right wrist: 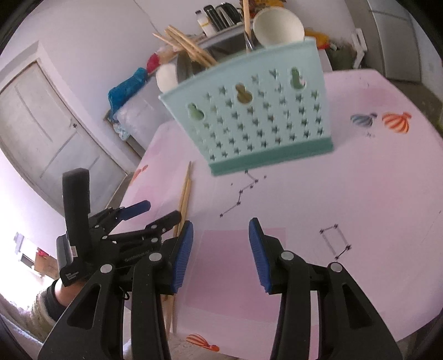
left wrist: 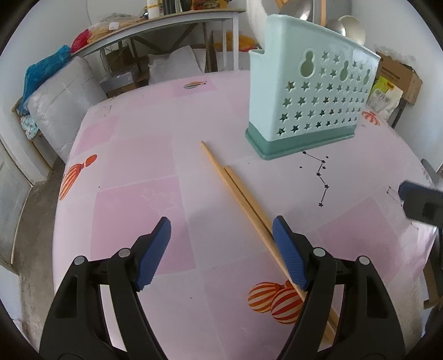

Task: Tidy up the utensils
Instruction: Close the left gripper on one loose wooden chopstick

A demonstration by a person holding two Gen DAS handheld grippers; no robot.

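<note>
Pink cloth with balloon prints covers the table [left wrist: 133,171]. Left wrist view: the left gripper [left wrist: 221,249] hangs above the cloth, jaws wide apart, nothing between the blue pads [left wrist: 153,253]. Two wooden chopsticks [left wrist: 235,188] lie side by side on the cloth, running diagonally from near the holder's base down past the inner side of the right-hand pad; whether that pad touches them cannot be told. A mint-green utensil holder [left wrist: 310,94] with star-shaped holes stands upright on the table beyond the chopsticks, with spoons and a white ladle sticking out of its top. The right gripper [left wrist: 420,205] shows blurred at the right edge.

Right wrist view: the right gripper [right wrist: 220,249] is over the table, jaws partly open, nothing held between them. The holder [right wrist: 257,110] appears blurred ahead, with chopsticks and a white ladle [right wrist: 278,26] in it. The loose chopsticks [right wrist: 185,193] lie on the cloth to the left, under the left gripper [right wrist: 155,214], whose jaws are spread. A hand [right wrist: 59,293] grips its handle.
</note>
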